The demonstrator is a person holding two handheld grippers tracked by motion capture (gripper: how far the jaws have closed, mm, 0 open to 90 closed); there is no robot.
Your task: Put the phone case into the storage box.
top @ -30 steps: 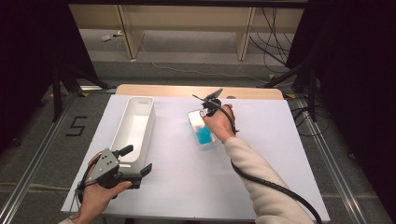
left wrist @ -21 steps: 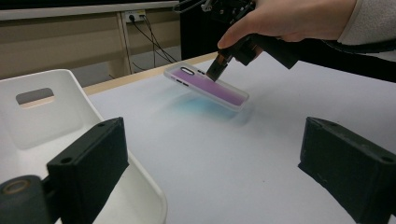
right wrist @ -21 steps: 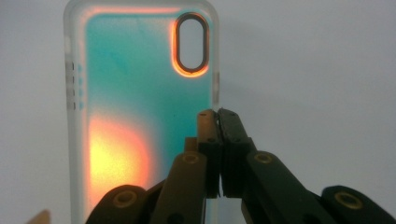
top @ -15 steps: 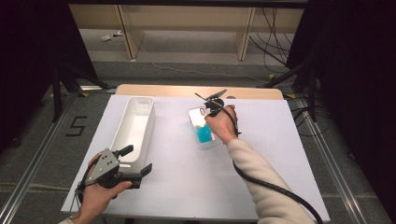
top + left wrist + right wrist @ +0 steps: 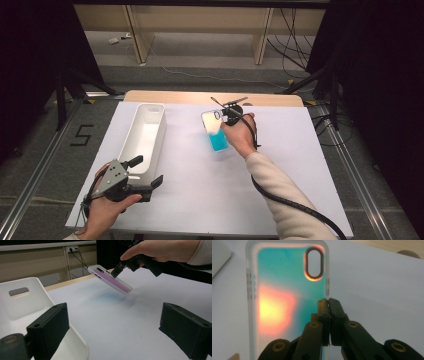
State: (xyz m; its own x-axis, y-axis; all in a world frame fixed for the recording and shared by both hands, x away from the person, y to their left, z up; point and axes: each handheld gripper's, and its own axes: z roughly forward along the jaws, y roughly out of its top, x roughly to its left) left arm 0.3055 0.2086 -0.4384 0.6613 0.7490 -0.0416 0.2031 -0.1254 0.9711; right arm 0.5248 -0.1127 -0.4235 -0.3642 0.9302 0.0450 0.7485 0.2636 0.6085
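Right gripper view: right claw (image 5: 329,305) clenched on phone case (image 5: 287,290) edge; left claw (image 5: 112,327) released.

The white-covered desk (image 5: 210,200) lies bare across its middle and right side — broad room there for a claw to pass. At the left, the long white plastic bin (image 5: 145,135) stands as a wall, and toward the far edge the tilted clear-rimmed iridescent phone case (image 5: 216,132) blocks the way — raised at one end.
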